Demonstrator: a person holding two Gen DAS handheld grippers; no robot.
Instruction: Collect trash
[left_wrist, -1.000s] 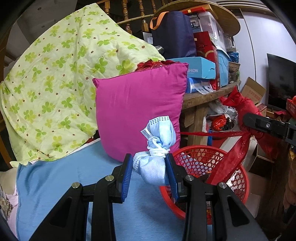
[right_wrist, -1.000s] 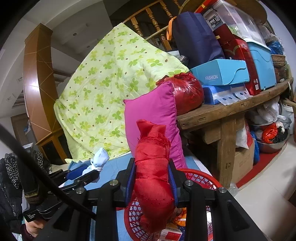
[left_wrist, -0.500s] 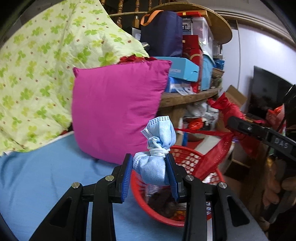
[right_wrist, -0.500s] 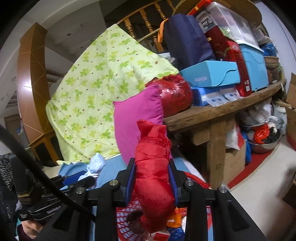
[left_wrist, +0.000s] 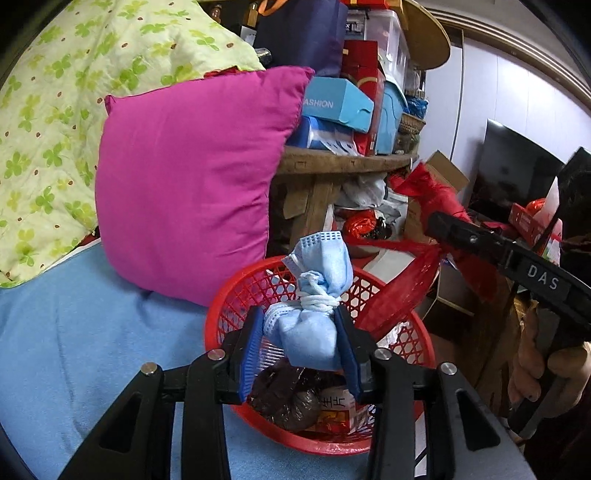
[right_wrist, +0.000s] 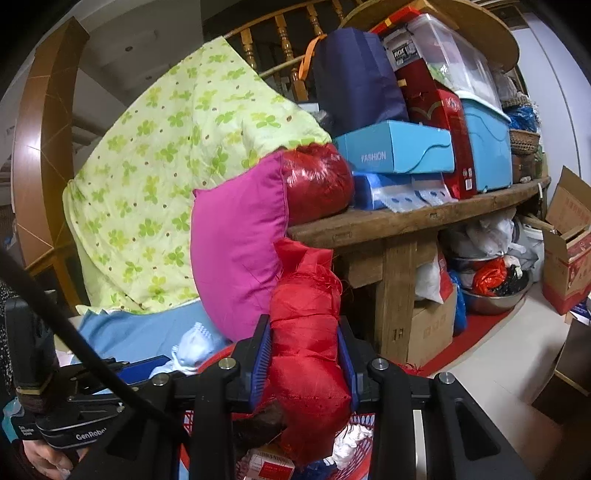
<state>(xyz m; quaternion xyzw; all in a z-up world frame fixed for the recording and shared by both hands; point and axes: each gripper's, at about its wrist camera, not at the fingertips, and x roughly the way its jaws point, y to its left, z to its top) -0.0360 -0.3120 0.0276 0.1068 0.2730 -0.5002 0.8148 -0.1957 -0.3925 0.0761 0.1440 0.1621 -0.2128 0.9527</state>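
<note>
Left wrist: left gripper (left_wrist: 300, 345) opening, knotted blue mask (left_wrist: 314, 306) possibly still pinched, above red basket (left_wrist: 236, 314).

Both wrist cameras sit close above the red basket (left_wrist: 236, 306) – each looking forward and slightly down, sharing the pink pillow (right_wrist: 236, 240) and cluttered surface (right_wrist: 406, 218).

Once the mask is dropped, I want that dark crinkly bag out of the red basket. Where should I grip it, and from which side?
Judging from the left wrist view, come from above: the red basket's mesh wall blocks any sideways approach. Grip the dark bag across its rounded, crumpled top; it looks soft enough to pinch. The printed box crowds its right side, so favour the left. The left gripper is opening around the blue mask.
</note>
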